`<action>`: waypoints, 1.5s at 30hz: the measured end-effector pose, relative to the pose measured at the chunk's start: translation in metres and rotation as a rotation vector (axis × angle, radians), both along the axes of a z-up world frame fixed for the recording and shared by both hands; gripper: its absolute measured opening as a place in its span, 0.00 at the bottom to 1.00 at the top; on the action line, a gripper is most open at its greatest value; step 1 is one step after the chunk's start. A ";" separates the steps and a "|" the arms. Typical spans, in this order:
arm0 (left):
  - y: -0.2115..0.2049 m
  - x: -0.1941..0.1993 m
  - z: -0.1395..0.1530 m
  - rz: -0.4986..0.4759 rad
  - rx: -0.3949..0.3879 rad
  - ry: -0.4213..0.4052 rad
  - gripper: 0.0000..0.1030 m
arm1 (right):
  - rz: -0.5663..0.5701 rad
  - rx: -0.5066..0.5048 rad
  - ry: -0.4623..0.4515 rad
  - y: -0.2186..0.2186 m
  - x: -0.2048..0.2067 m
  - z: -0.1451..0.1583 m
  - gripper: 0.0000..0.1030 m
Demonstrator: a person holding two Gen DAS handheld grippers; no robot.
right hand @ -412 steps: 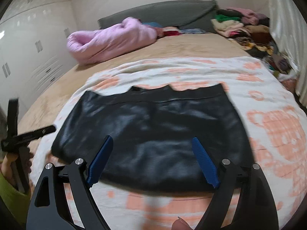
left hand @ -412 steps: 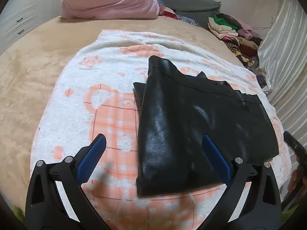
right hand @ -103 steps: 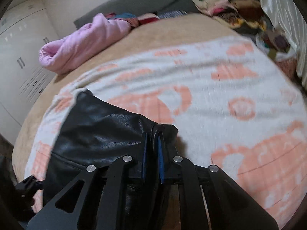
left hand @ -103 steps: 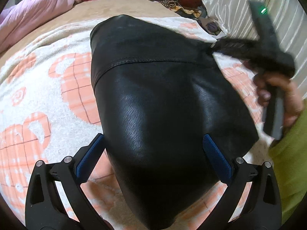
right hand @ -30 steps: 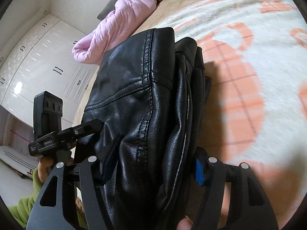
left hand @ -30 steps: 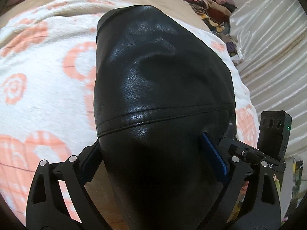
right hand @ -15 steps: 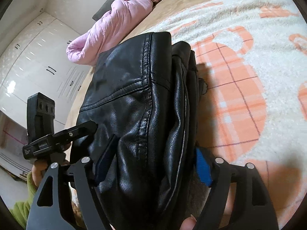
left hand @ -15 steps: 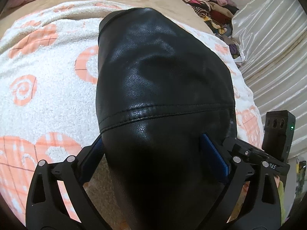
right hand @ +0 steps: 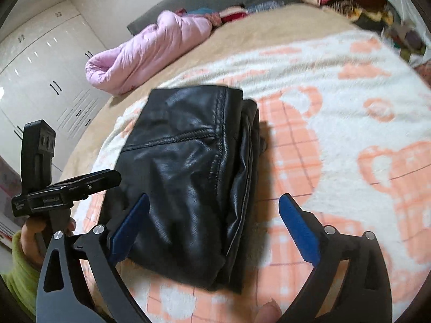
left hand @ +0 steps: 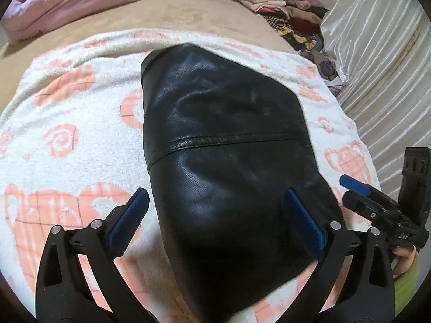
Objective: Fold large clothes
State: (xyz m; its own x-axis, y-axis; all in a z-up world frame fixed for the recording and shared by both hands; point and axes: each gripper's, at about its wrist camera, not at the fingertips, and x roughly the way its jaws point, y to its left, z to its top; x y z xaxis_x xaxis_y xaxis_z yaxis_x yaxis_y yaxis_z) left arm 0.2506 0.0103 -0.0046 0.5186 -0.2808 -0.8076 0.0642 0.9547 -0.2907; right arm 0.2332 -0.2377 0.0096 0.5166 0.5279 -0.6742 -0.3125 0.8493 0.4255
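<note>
A black leather garment lies folded into a thick bundle on a white blanket with orange prints. It also shows in the right wrist view, with stacked layers along its right edge. My left gripper is open and empty, its blue pads just above the near end of the bundle. My right gripper is open and empty, over the bundle's near right corner. Each gripper shows at the edge of the other's view, the right one and the left one.
The blanket lies on a tan bedspread. A rolled pink quilt sits at the far left. Piles of folded clothes sit at the far right by a pale curtain. White wardrobe doors stand left.
Both grippers have pulled back and up from the bundle. The garment now lies free between the open jaws instead of filling them.
</note>
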 end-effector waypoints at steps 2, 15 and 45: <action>-0.001 -0.011 0.008 -0.002 0.020 -0.024 0.91 | -0.022 -0.012 -0.044 -0.004 -0.015 0.008 0.95; -0.003 -0.091 0.024 0.011 0.052 -0.142 0.91 | -0.053 -0.108 -0.243 0.003 -0.109 0.019 0.96; -0.002 -0.169 -0.015 0.062 0.066 -0.167 0.91 | -0.098 -0.200 -0.307 0.026 -0.174 -0.011 0.96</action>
State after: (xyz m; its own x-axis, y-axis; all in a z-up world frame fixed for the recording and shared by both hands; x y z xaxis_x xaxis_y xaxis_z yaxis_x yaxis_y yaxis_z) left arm 0.0811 0.0084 -0.0195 0.6616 -0.1934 -0.7245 0.0469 0.9750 -0.2173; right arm 0.0593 -0.2115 -0.0015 0.7518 0.3397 -0.5651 -0.3129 0.9382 0.1477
